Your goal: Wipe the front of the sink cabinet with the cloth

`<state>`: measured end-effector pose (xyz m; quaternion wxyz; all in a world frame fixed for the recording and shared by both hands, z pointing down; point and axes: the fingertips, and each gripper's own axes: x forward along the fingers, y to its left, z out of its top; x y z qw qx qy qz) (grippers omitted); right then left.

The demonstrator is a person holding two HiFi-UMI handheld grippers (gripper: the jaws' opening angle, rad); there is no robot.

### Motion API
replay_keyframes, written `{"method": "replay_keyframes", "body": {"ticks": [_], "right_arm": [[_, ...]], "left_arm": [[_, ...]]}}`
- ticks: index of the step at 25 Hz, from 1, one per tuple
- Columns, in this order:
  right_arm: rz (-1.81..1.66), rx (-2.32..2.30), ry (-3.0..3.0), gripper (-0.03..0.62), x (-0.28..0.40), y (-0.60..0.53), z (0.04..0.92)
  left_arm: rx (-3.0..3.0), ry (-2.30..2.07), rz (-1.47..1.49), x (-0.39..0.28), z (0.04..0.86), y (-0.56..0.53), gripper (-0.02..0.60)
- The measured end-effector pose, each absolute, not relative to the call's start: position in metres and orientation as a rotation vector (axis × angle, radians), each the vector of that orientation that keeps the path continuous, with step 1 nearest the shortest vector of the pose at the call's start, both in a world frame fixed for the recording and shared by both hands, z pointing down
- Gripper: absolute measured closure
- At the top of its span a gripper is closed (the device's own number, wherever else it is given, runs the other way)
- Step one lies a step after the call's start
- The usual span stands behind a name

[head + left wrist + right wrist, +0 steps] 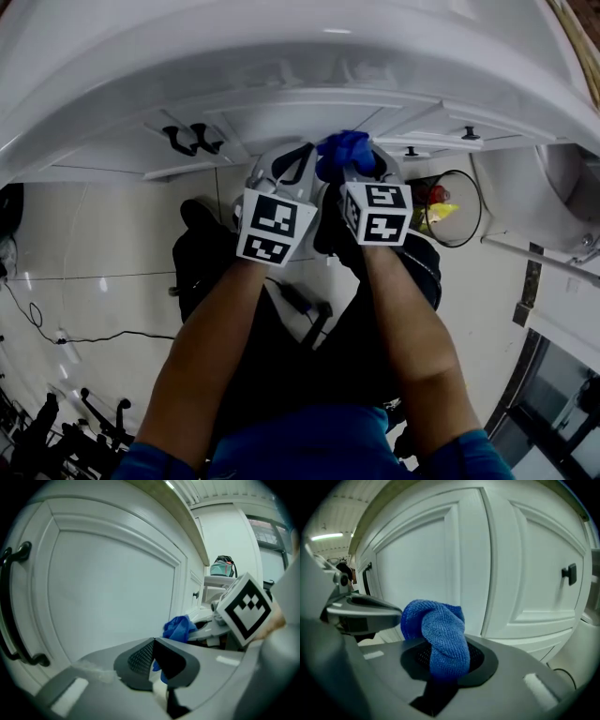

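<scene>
The white sink cabinet front [309, 122] stands under the curved counter edge, with panelled doors [417, 569] close ahead. A blue cloth [344, 154] is bunched at the tip of my right gripper [363, 167], just short of a door. In the right gripper view the cloth [440, 630] bulges up out of the right gripper [447, 660], which is shut on it. My left gripper [289, 167] sits right beside it on the left. Its dark pads meet in the left gripper [153, 656], and the cloth [179, 627] shows just past them, before a plain door panel [108, 592].
Black bar handles [192, 139] are on the doors at left, one handle [9, 606] close by. Small knobs [470, 133] are on the right doors, one knob [569, 573] in the right gripper view. A round bin [452, 208] stands on the floor at right, and a cable [56, 333] lies at left.
</scene>
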<state>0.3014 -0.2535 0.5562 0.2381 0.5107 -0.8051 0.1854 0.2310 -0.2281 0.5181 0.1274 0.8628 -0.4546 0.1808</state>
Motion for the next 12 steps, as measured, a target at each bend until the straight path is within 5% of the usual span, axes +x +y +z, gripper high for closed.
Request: {"method": "replay_keyframes", "body": {"ticks": [12], "right_arm": [[0.635, 1.261, -1.992, 0.508, 0.303, -0.249, 0.632]], "left_arm": [[2.468, -1.314, 0.522, 0.218, 0.52, -0.225, 0.58]]}}
